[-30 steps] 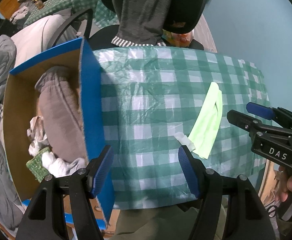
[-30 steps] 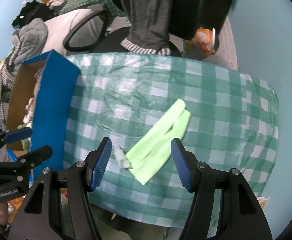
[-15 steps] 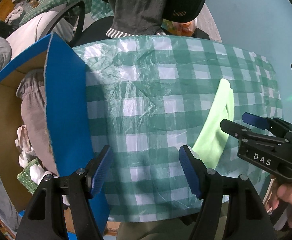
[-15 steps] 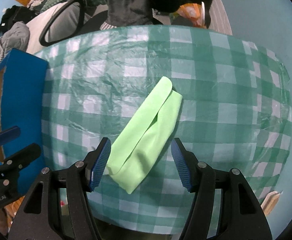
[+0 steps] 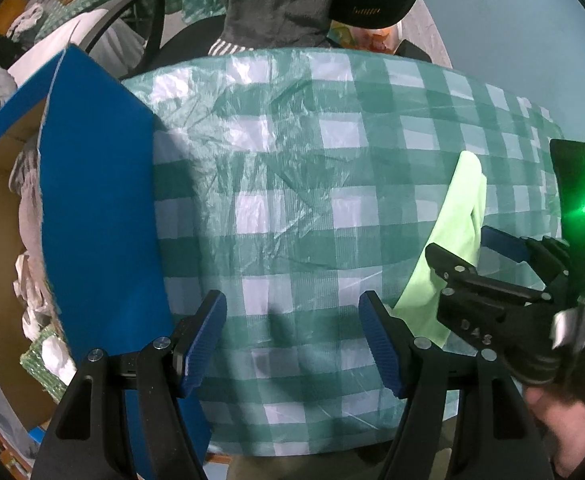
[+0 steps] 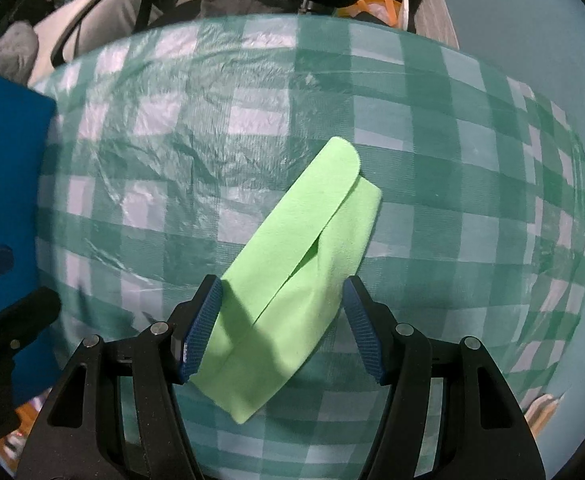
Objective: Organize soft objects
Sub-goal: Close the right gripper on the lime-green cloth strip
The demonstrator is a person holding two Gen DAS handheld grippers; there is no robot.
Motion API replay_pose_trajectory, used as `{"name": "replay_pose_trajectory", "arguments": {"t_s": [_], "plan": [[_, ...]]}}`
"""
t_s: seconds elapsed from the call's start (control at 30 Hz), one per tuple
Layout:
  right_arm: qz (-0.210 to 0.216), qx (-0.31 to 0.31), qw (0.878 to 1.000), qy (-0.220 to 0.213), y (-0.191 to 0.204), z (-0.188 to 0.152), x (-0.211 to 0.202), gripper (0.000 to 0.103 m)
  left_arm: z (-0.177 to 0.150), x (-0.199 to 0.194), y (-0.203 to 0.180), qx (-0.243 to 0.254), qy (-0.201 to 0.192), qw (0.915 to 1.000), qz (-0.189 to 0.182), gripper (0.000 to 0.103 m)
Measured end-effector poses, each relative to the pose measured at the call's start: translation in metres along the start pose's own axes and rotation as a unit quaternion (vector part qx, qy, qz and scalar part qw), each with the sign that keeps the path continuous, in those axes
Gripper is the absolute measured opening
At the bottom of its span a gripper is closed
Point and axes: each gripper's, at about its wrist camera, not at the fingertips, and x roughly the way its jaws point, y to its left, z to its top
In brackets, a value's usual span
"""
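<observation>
As both descended, right gripper (image 6: 280, 320) straddles green cloth (image 6: 304, 264).

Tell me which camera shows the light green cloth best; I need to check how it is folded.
The right wrist view: the light green cloth lies whole and centred there, its overlapping fold clear, between the right gripper fingers. The left wrist view shows the cloth only at the edge, partly hidden behind that gripper.

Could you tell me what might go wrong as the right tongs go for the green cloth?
The right tongs are open astride the folded green cloth, so they may pinch only the top flap and unfold it. The thin checked tablecloth is wrinkled and could be caught as well. The left tongs hang open close beside them, so the two could bump.
</observation>
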Motion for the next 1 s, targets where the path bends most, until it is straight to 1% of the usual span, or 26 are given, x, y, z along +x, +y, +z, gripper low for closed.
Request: {"name": "replay_pose_trajectory", "arguments": {"t_s": [0.07, 0.17, 0.2, 0.27, 0.33, 0.37, 0.43, 0.5, 0.67, 0.8, 1.0], "plan": [[-0.019, -0.016, 1.000, -0.004, 0.006, -0.001, 0.000, 0.063, -0.003, 0.002, -0.001, -0.005, 0.003, 1.0000, -0.001, 0.070], [-0.021, -0.020, 1.000, -0.012, 0.007, -0.004, -0.001, 0.062, -0.006, 0.002, -0.002, -0.010, 0.007, 0.9999, 0.001, 0.070], [-0.020, -0.019, 1.000, -0.014, 0.008, -0.005, -0.002, 0.059, -0.006, 0.002, -0.002, -0.012, 0.008, 0.9999, 0.001, 0.070], [-0.017, -0.027, 0.999, -0.017, 0.015, -0.011, -0.007, 0.048, -0.008, 0.001, -0.002, -0.016, 0.010, 0.9998, 0.001, 0.070], [-0.013, -0.033, 0.999, -0.019, 0.015, -0.015, -0.011, 0.023, -0.013, 0.002, 0.000, -0.020, 0.010, 0.9997, 0.000, 0.070], [-0.005, -0.033, 0.999, -0.018, 0.014, -0.016, -0.012, 0.018, -0.015, 0.002, 0.000, -0.022, 0.011, 0.9997, 0.000, 0.070], [0.007, -0.033, 0.999, -0.015, 0.013, -0.018, -0.013, 0.013, -0.019, 0.001, -0.001, -0.026, 0.011, 0.9996, -0.002, 0.070], [0.016, -0.037, 0.999, -0.014, 0.013, -0.020, -0.015, 0.010, -0.022, 0.001, -0.002, -0.029, 0.013, 0.9995, -0.005, 0.070], [0.032, -0.036, 0.998, -0.026, 0.000, -0.029, -0.030, 0.009, -0.030, 0.003, -0.007, -0.038, 0.021, 0.9989, -0.015, 0.070], [0.034, -0.040, 0.998, -0.030, -0.016, -0.036, -0.039, 0.009, -0.038, 0.008, -0.015, -0.050, 0.030, 0.9980, -0.024, 0.070], [0.031, -0.049, 0.998, -0.025, -0.036, -0.046, -0.040, 0.009, -0.047, 0.019, -0.027, -0.071, 0.042, 0.9960, -0.034, 0.070]]}}
